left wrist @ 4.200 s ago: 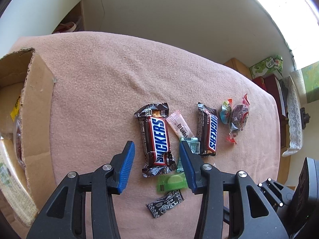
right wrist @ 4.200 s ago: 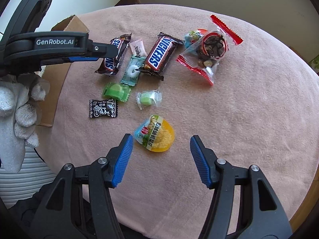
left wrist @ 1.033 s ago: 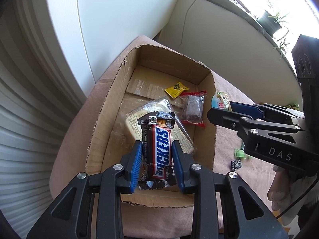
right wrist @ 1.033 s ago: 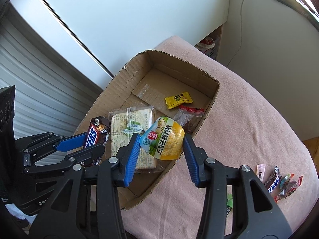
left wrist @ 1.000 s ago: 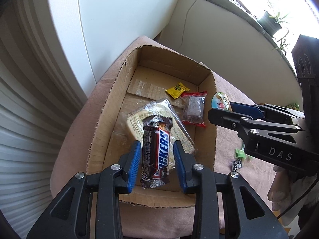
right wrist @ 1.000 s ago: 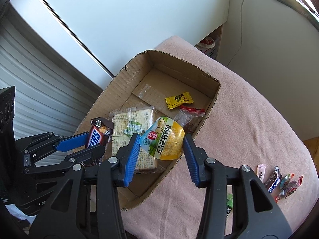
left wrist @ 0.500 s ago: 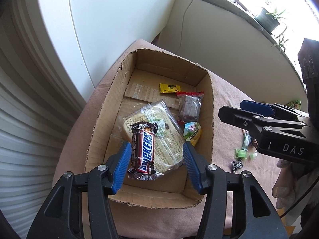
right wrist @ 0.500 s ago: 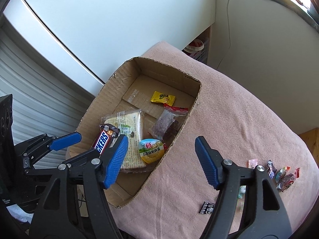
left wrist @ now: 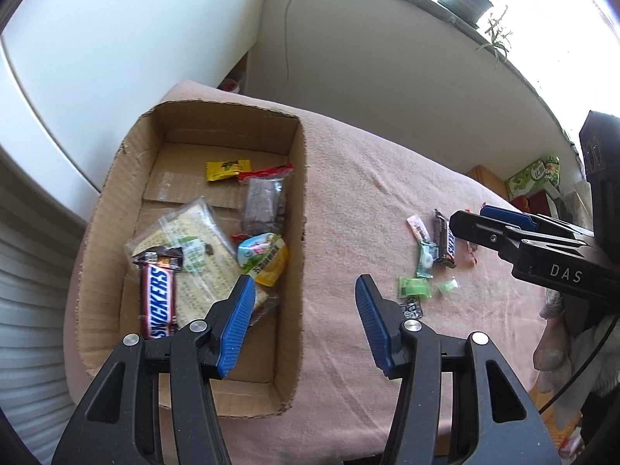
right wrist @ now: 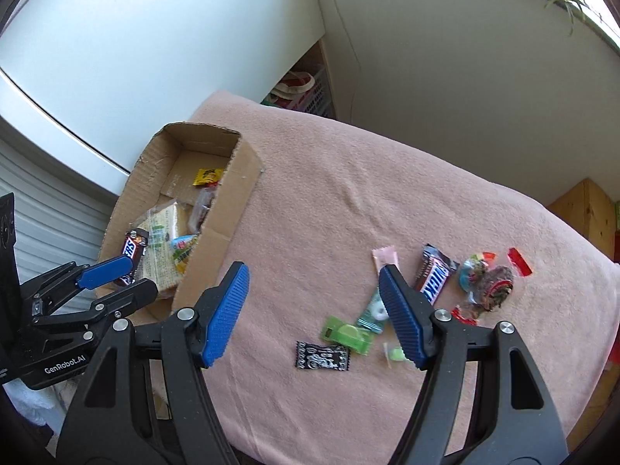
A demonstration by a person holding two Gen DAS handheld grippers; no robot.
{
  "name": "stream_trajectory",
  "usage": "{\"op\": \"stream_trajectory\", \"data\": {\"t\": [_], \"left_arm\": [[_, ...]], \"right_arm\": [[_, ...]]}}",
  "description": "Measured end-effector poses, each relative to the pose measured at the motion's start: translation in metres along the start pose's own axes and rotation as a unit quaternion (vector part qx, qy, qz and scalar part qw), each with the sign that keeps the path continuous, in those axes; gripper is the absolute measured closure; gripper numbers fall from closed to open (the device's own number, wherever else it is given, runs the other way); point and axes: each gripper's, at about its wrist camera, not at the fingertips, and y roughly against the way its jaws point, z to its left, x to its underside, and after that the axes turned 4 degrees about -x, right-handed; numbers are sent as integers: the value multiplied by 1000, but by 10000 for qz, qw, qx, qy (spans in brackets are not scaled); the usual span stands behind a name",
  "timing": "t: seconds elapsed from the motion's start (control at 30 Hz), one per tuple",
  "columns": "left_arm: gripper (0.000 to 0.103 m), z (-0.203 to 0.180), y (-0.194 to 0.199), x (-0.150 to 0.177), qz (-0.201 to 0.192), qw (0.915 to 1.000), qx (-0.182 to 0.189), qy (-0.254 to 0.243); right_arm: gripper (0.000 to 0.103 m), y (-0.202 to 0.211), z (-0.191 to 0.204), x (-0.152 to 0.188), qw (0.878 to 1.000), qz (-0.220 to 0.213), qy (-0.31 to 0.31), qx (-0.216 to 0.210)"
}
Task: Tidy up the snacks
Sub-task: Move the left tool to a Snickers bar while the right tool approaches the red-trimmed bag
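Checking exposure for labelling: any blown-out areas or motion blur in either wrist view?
Left wrist: the window at upper right is blown out; the box and Snickers are sharp. Right wrist: only the top-right corner clips; the green candies by the right fingers look slightly smeared. Both show strong fisheye bending at the edges.
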Motion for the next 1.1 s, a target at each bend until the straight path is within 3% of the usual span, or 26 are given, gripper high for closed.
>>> {"op": "stream_trajectory", "data": {"t": [0.33,0.6,1.1], "left_arm": [[50,-73,-27,1,297,9962,424,-698],[50,-108,-57,-6,571,9932,643,-786],[51,-153,-97,-26,785,9872,942,-1023]], "right_arm": [[31,22,-94,28,9954,-54,-836,468],[31,18,-140,44,9894,9,-1339,568],[31,-8,-170,35,9839,145,-1774,152]]}}
